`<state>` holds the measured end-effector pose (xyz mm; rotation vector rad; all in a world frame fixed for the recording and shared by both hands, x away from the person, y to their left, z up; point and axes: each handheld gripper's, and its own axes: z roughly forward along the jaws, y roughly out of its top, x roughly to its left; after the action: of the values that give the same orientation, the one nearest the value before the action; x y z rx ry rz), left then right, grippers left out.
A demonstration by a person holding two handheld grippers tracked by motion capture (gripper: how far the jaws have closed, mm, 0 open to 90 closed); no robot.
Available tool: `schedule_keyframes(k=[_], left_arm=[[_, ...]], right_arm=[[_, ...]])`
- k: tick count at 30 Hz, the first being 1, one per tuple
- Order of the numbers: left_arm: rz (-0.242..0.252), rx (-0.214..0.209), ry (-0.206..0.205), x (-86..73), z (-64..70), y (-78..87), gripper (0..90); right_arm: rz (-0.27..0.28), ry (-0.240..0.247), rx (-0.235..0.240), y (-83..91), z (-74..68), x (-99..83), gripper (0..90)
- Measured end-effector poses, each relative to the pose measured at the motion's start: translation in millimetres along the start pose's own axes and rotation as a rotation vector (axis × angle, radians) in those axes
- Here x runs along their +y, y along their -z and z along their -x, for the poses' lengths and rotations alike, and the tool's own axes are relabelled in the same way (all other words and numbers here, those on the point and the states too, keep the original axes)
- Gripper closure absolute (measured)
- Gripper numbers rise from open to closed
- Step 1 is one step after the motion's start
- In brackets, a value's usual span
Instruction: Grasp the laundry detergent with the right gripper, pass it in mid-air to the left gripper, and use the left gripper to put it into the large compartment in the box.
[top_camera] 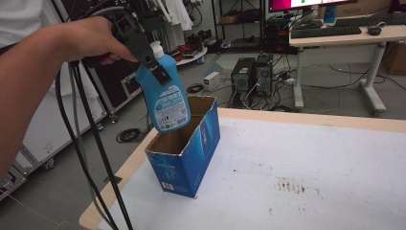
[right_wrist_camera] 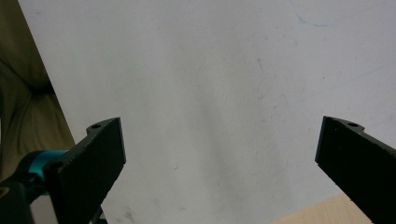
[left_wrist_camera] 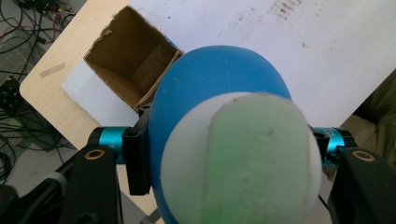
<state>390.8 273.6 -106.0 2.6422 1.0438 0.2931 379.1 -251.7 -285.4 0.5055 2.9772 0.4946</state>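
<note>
Bottle over box, not yet inside.
Left claw (top_camera: 152,61) clamps blue bottle (top_camera: 165,98) above open carton (top_camera: 184,153) on counter (top_camera: 311,167); lowering and release remain. Right claw (right_wrist_camera: 219,154) spread, empty.

Left tool (top_camera: 152,60) raised, jaws clamped, right tool (right_wrist_camera: 219,154) low, jaws spread wide
</note>
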Motion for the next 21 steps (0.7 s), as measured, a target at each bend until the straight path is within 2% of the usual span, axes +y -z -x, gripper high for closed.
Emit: schedule_keyframes(k=[3, 5, 8, 13, 18, 21], left_arm=[[-0.001, 0.008, -0.001, -4.4, -2.5, -7.7, 37.9], [0.001, 0.010, -0.019, -6.3, -2.6, -13.2, 37.9], [-0.004, 0.000, -0.027, -8.2, -3.0, -19.8, 37.9], [-0.015, -0.022, -0.047, -13.0, -5.8, -42.3, 37.9], [-0.039, -0.036, -0.093, -16.5, -6.4, -66.7, 37.9], [-0.046, -0.051, -0.100, -19.7, -7.6, -82.1, 37.9]], right_arm=[[-0.003, 0.001, -0.010, 0.1, -0.5, -1.6, 0.8], [-0.005, -0.005, -0.022, -0.7, 0.2, -3.4, 0.8], [-0.007, -0.015, -0.023, -1.4, 1.4, -5.5, 0.8], [-0.017, -0.023, -0.024, -4.9, 2.5, -8.7, 0.8], [-0.018, -0.029, -0.025, -7.4, 2.9, -9.7, 0.8], [-0.024, -0.028, -0.030, -8.9, 3.6, -10.3, 0.8]])
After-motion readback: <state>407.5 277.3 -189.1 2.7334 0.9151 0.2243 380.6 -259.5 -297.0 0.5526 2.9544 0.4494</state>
